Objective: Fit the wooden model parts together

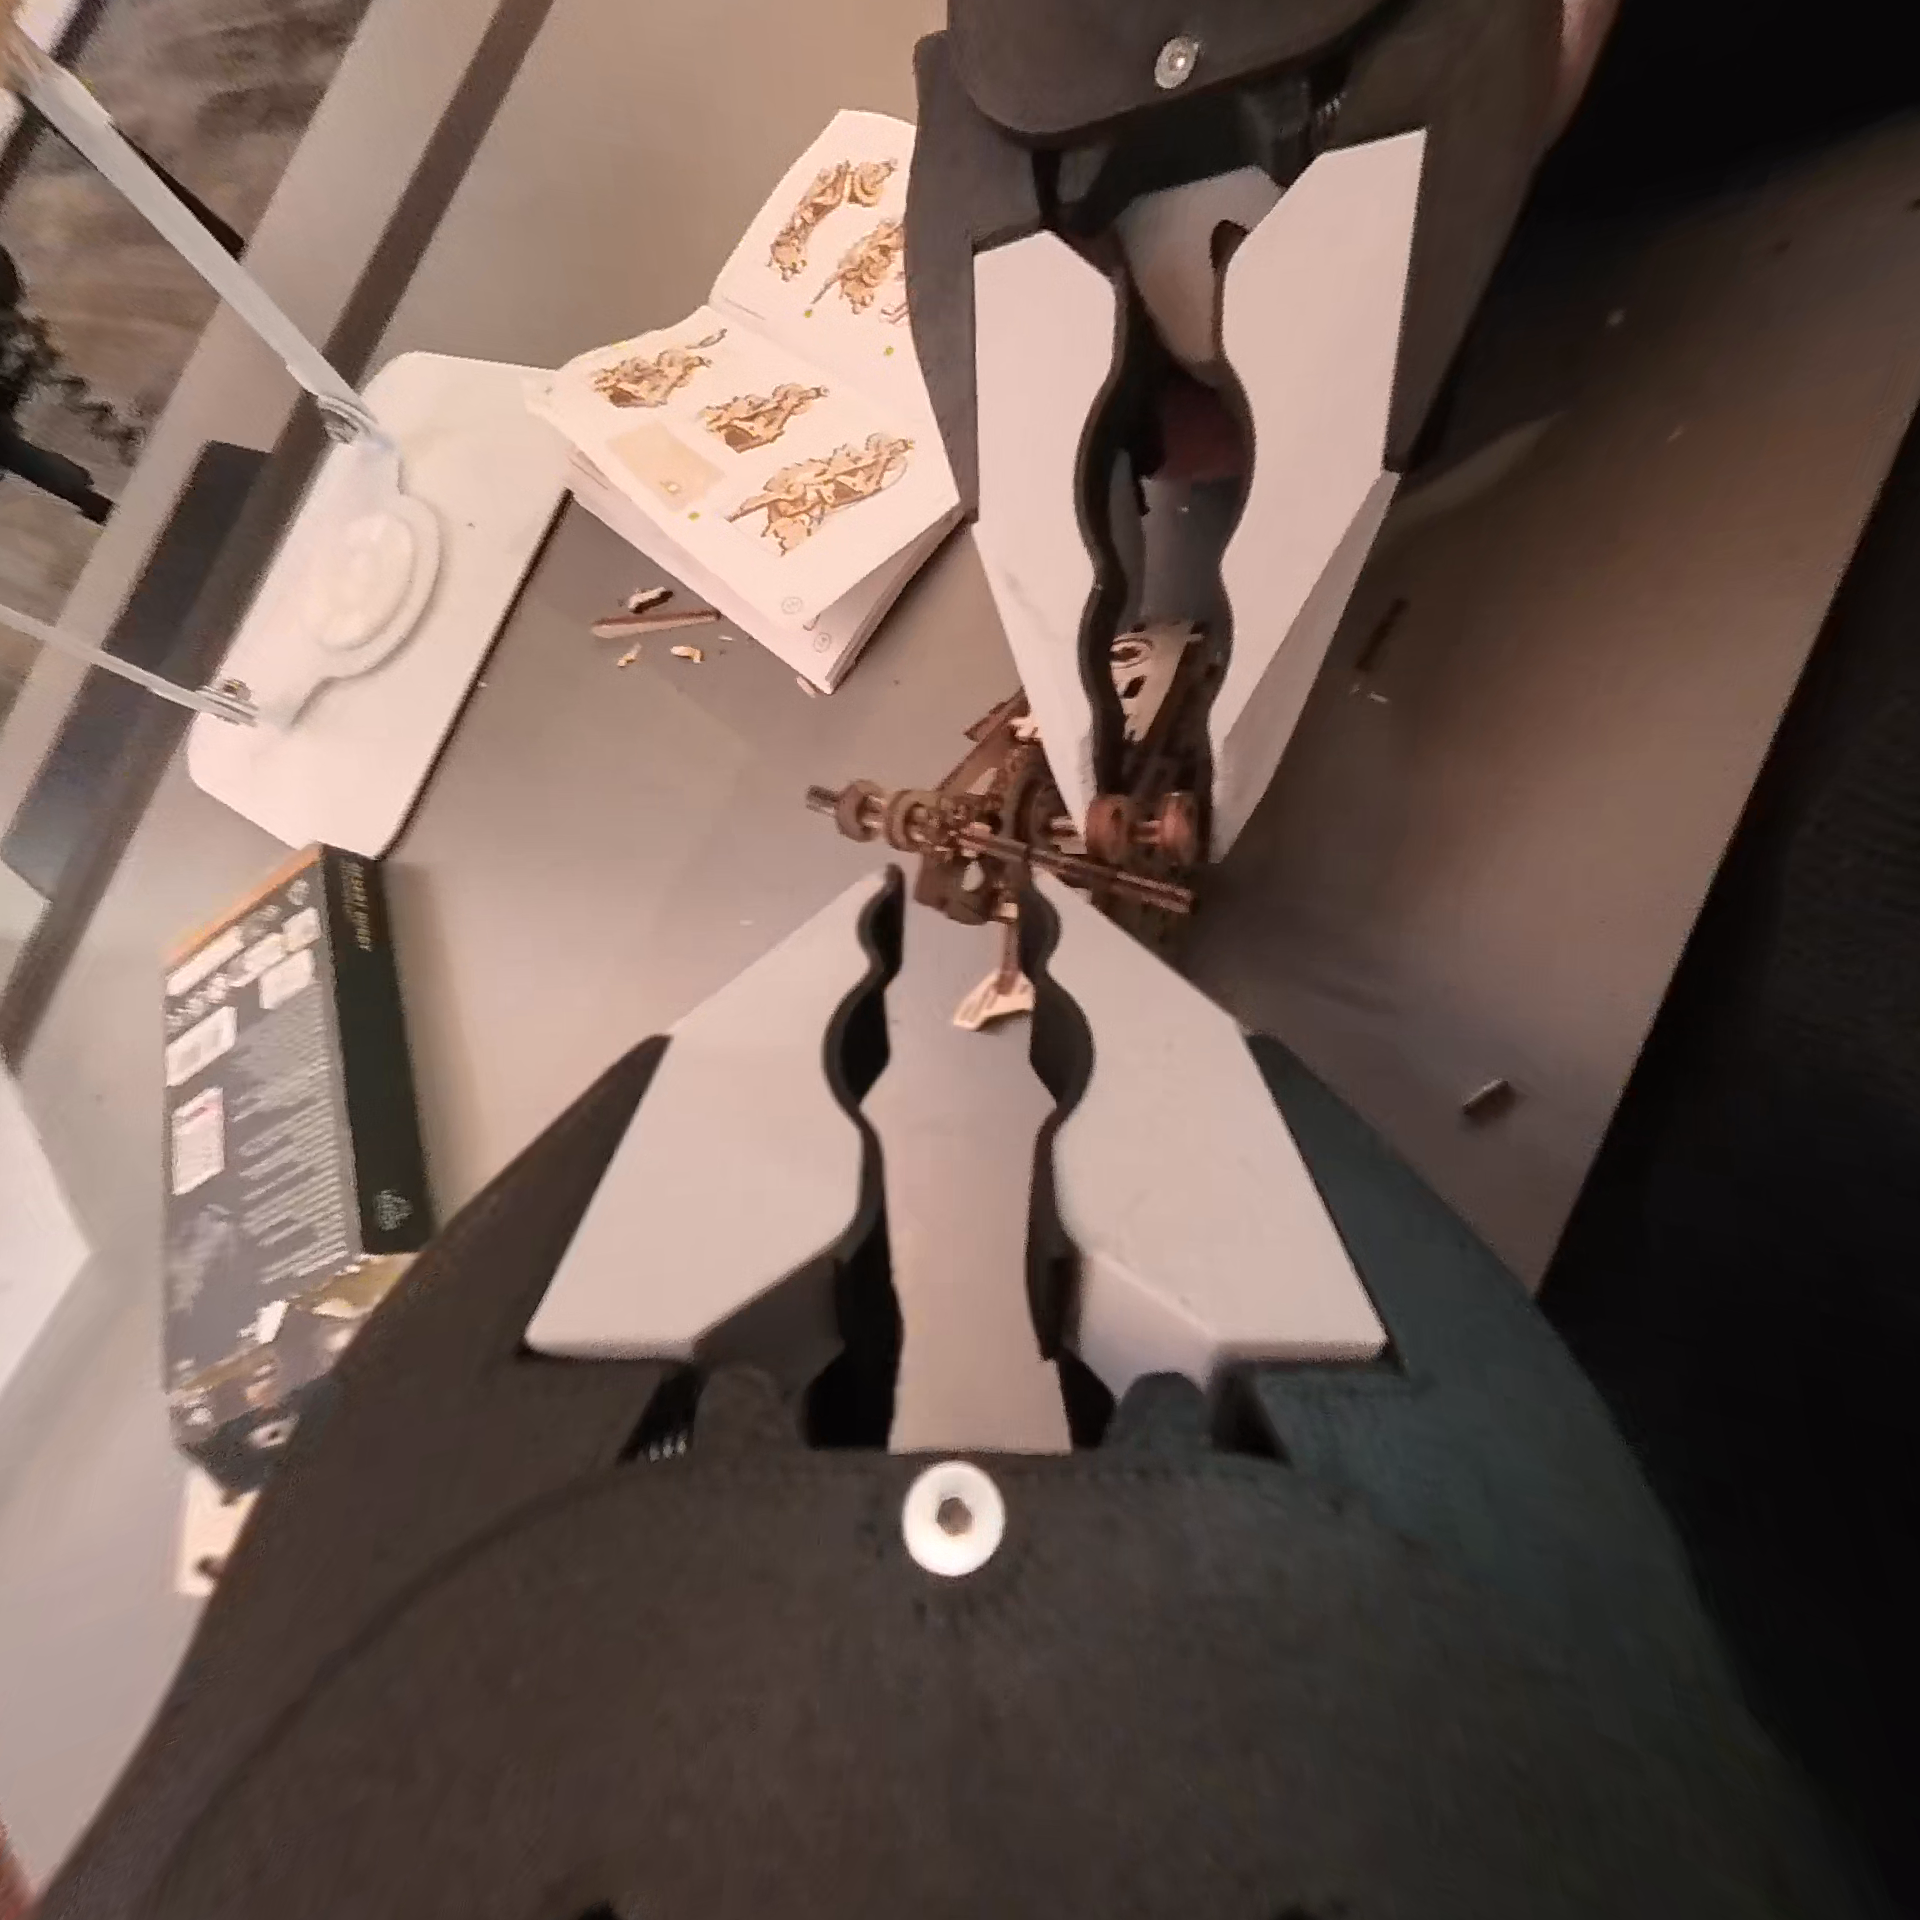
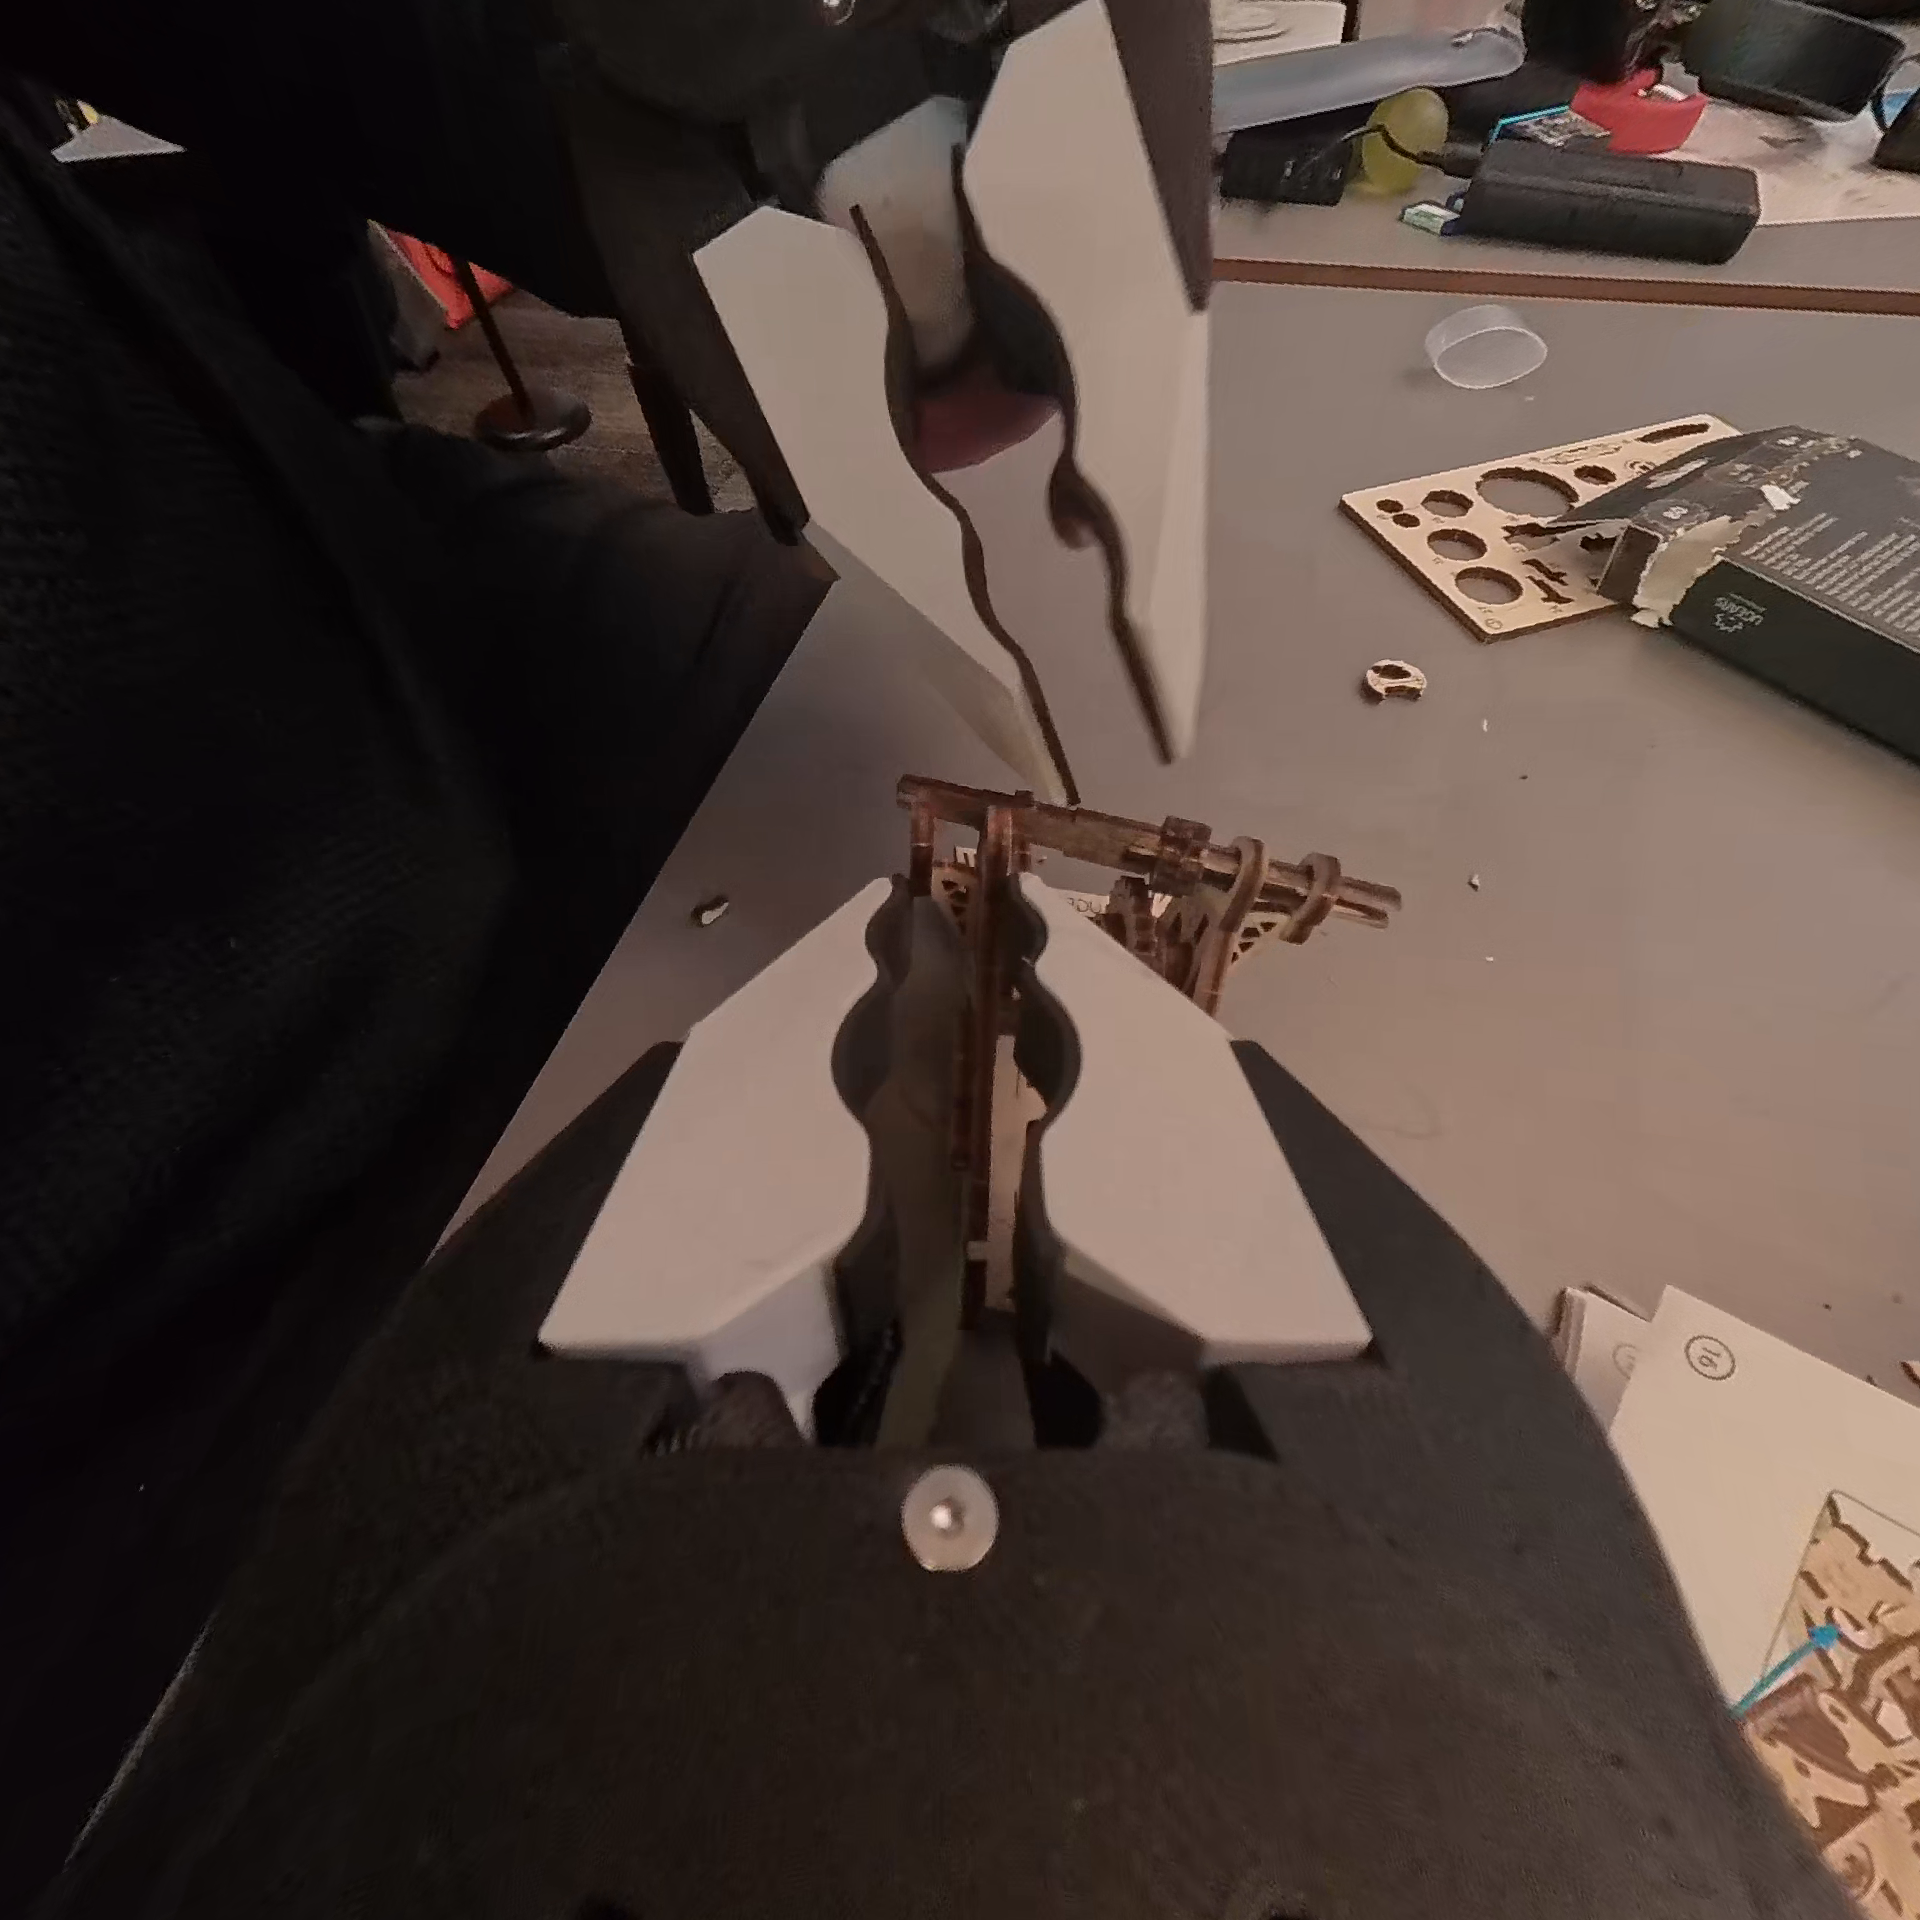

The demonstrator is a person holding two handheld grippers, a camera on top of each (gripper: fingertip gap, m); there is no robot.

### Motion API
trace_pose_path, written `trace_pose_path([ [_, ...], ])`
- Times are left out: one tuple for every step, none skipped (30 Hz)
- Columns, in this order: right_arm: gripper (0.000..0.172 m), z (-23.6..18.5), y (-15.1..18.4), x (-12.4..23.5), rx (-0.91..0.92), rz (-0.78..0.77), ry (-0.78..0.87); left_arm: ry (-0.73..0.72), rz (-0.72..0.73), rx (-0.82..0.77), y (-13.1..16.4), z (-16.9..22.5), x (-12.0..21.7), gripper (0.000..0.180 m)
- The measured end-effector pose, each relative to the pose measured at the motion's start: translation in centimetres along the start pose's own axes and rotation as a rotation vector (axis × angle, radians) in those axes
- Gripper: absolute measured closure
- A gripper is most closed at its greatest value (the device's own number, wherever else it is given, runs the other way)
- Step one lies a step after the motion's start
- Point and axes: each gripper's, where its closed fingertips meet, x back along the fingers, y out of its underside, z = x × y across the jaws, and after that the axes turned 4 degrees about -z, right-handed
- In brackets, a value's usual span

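Grey tabletop (image 1: 644,914), scattered scraps: right tool (image 2: 961,914) clamps the wooden model (image 2: 1143,883); left tool (image 1: 971,914) gapes empty, could snap its thin axle.

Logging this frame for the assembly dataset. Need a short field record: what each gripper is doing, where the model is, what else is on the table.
right gripper: shut on the wooden model, fingers clamping its flat side frame
left gripper: open, nothing gripped, tips right next to the model
model state: partly built, axle with discs sticking out sideways
table: grey
instruction booklet: open
dark box: lying flat
punched wooden sheet: partly under the box
loose scraps: beside the booklet
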Motion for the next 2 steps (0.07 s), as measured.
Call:
trace_pose_path([
  [0.157,-0.12,0.03,-0.04,0.007,-0.003,-0.004,-0.02,0.008,-0.029,-0.2,-0.27,0.19,0.157],
  [0.157,-0.19,0.05,-0.05,0.009,-0.004,-0.008,-0.042,0.021,-0.068,-0.56,-0.51,0.41,0.152],
])
